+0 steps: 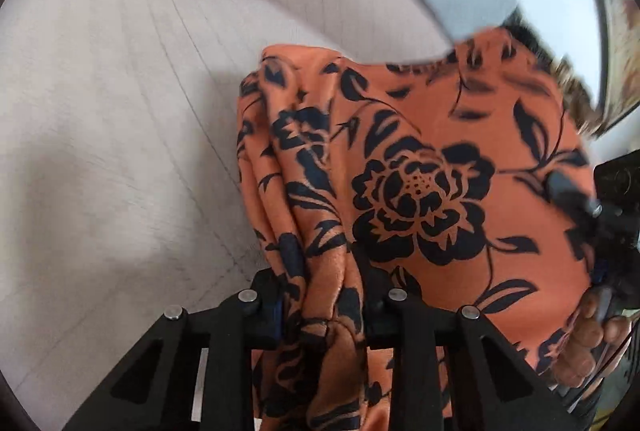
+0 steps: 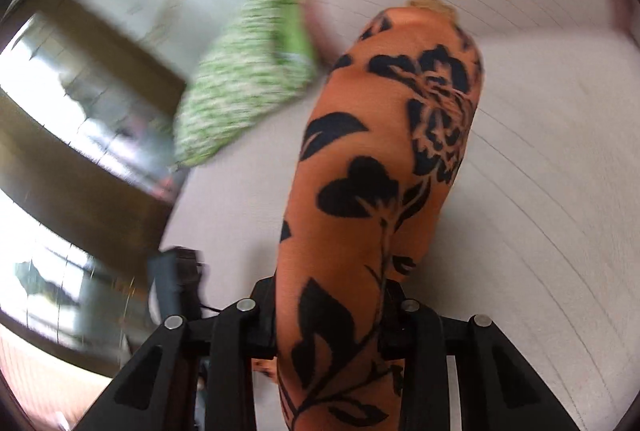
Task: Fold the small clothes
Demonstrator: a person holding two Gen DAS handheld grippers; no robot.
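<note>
The left gripper (image 1: 324, 305) is clamped on a bunched fold of the orange cloth (image 1: 420, 167) with black flowers, which hangs raised above the pale striped bed cover (image 1: 120, 111). The right gripper (image 2: 330, 315) is likewise closed on the same cloth (image 2: 384, 171), the fabric filling the gap between its fingers and stretching away from the camera. A green patterned pillow (image 2: 244, 79) lies on the bed beyond; both views are blurred.

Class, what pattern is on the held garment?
Black flowers on orange garment; clearest in left wrist view.
</note>
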